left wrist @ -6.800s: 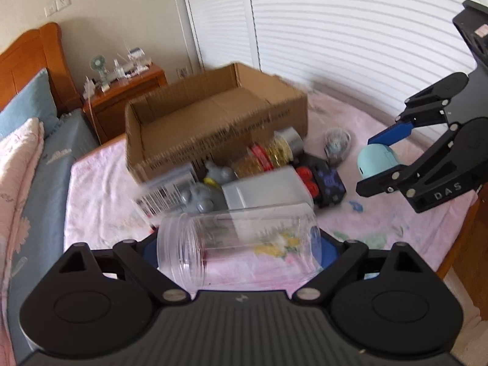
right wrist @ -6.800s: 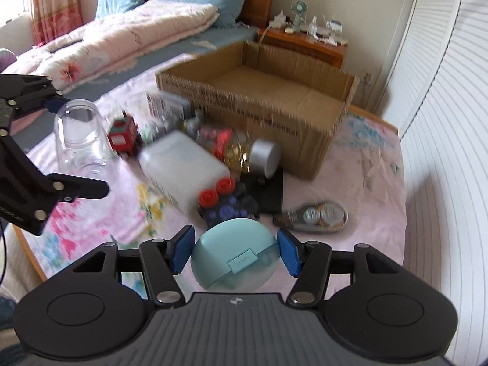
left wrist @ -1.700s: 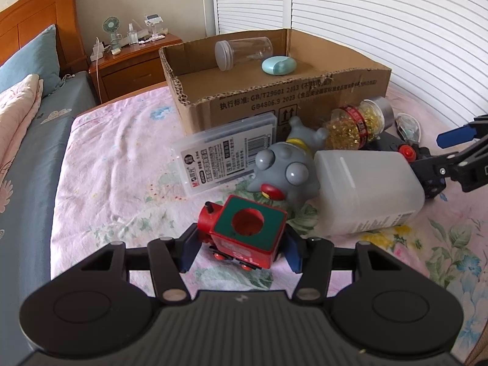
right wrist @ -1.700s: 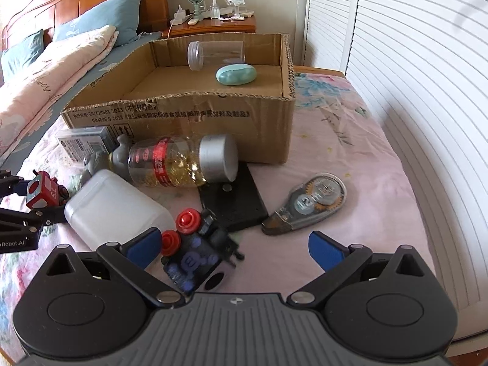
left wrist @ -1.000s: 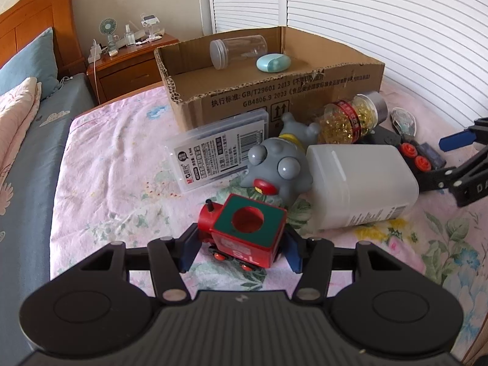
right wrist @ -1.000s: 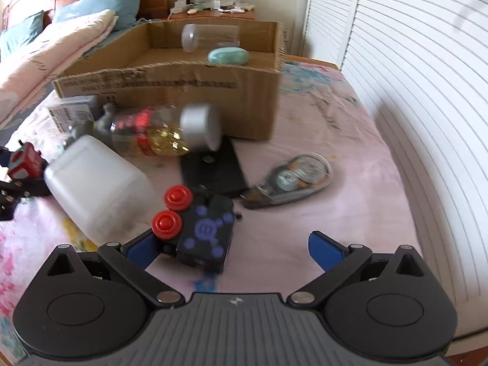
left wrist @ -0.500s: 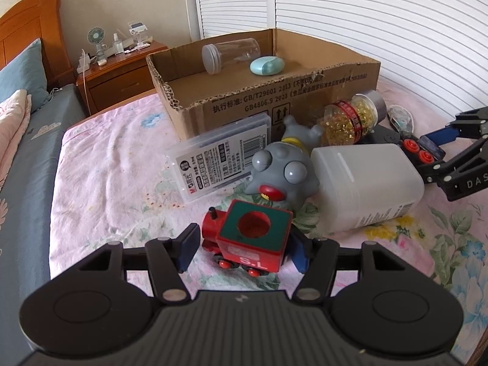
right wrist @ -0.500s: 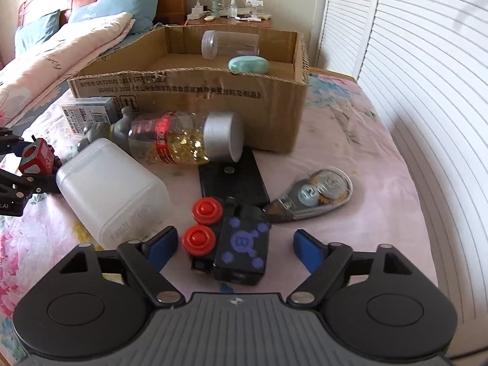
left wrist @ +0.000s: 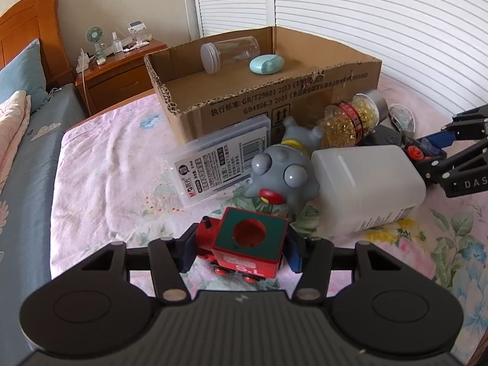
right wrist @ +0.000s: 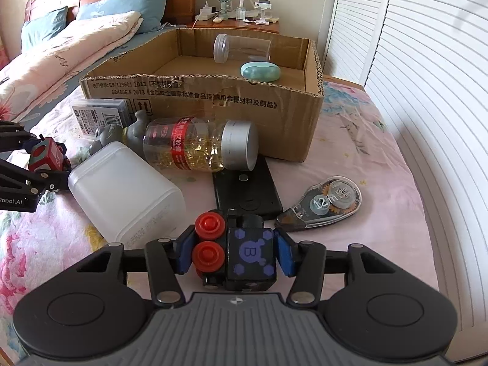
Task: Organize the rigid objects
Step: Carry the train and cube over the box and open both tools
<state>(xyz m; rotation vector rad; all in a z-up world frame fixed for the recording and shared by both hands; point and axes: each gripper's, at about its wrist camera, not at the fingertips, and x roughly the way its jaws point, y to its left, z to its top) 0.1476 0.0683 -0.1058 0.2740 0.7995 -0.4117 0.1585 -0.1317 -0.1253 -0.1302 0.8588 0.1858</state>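
You've got the left gripper point(left wrist: 241, 248) clamped on the red toy train with the green top point(left wrist: 248, 245) and the right gripper point(right wrist: 233, 254) pinching the black block toy with purple hexagons and two red knobs point(right wrist: 236, 251), both low over the pink floral bedsheet point(left wrist: 100, 183) in front of the open brown cardboard box point(right wrist: 213, 103), where the clear plastic jar point(right wrist: 241, 49) and the mint oval case point(right wrist: 260, 71) already sit on the floor of it. Stuff that could bite you, imo: the train is held by its sides and looks a bit skewed between the pads, so it could twist or slip if you swing it fast. The black toy's knobs stick out toward the left pad, so that grip looks uneven and might roll. The big frosted white plastic container point(right wrist: 125, 195) and the bottle of golden capsules with the silver cap point(right wrist: 201, 146) lie right between you and the box, and a low carry could knock either one rolling. The box's front wall is tall-ish too, so clear the rim. View-wise, the right wrist shows the flat black slab point(right wrist: 245, 190) and the clear correction tape dispenser point(right wrist: 323, 201) properly, while the left only catches slivers. The left gives you the grey bug-eyed rubber toy point(left wrist: 283, 174) face-on and the clear labelled case point(left wrist: 221, 164) leaning against the box, which the right mostly hides
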